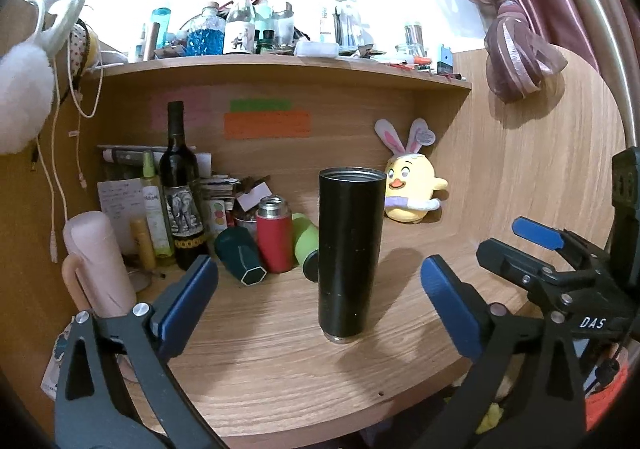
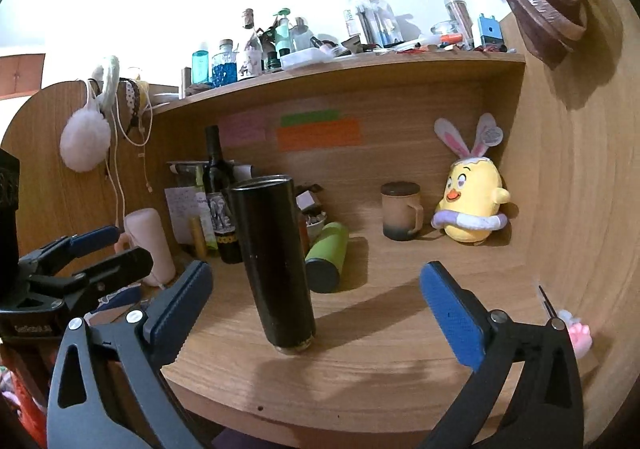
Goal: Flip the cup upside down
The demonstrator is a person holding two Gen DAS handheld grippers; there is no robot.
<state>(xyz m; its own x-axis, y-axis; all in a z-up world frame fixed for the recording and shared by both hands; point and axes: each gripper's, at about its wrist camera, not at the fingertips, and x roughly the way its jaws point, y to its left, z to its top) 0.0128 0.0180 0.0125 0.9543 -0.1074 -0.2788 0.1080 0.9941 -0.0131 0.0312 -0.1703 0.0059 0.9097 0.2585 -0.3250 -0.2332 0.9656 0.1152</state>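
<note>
The tall black cup (image 1: pixel 347 255) is standing upright on the desk (image 1: pixel 280 369), rim up, while the left gripper (image 1: pixel 316 309) and right gripper (image 2: pixel 316 313) are waiting near it at 6 o'clock, jaws spread wide and holding nothing.

Bare desk (image 1: pixel 260 361) flanks cup (image 1: pixel 348 253); bottles (image 1: pixel 276 239) crowd behind-left

Tall black cup (image 1: pixel 347 255): one, upright on the wooden desk (image 1: pixel 280 377).
Grippers: two, left gripper (image 1: pixel 316 301) and right gripper (image 2: pixel 316 309).
Wine bottle (image 1: pixel 179 185): one.
Red flask (image 1: pixel 274 235): one, standing.
Green flask (image 2: pixel 327 255): one, lying down.
Dark teal container (image 1: pixel 240 261): one, tipped.
Pink bottle (image 1: pixel 100 269): one.
Ceramic mug (image 2: pixel 401 216): one.
Yellow chick plush (image 2: pixel 472 205): one.
Coloured sticky notes on the back panel: three.
Shelf bottles: too crowded to count.
</note>
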